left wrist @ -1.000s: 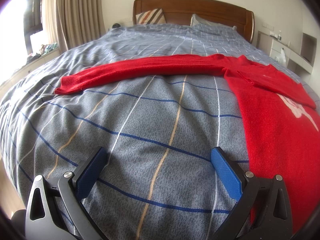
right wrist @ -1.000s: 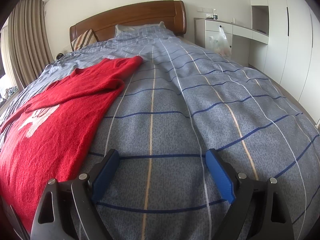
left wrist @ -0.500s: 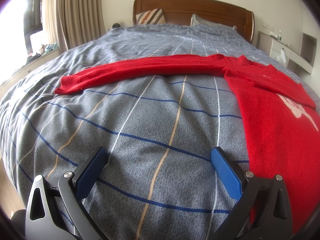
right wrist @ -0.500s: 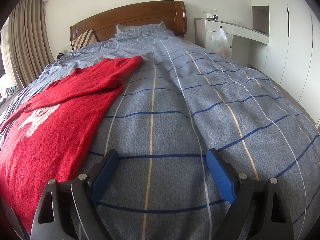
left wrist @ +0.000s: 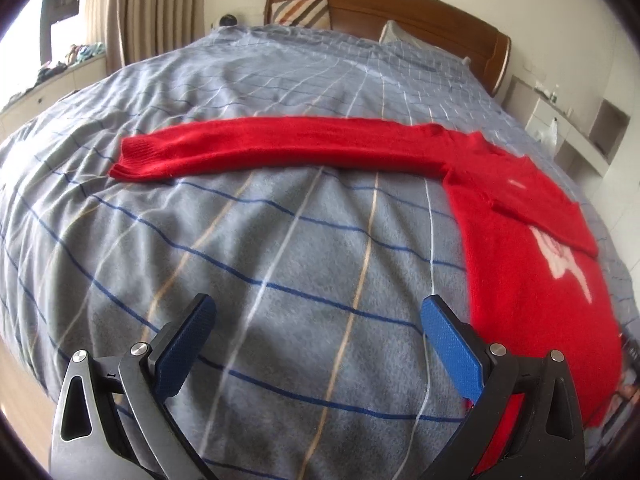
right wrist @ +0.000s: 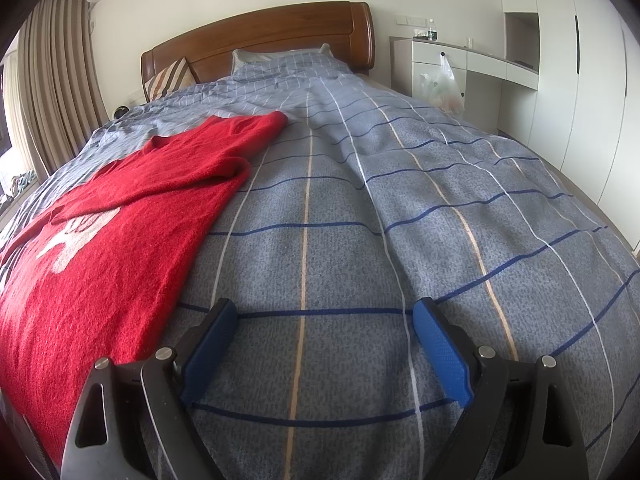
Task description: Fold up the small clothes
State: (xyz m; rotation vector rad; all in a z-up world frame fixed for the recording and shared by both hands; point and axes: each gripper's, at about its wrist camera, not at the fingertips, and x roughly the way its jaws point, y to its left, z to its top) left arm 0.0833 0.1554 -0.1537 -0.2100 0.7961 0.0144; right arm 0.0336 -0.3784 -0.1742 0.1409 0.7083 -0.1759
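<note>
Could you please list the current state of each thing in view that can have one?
Red knitted sweater: lying flat on the bed, one sleeve stretched out, the other sleeve folded across its body.
Grey checked bedspread: spread over the bed, slightly wrinkled.
Left tool: open, empty.
Right tool: open, empty.
Beige curtains: drawn aside from the window.

Both grippers: black frames, silver screws, blue-padded jaws.

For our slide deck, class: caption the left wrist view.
Open left gripper above a checked bedspread, facing a red sweater with one sleeve stretched out flat.
</note>
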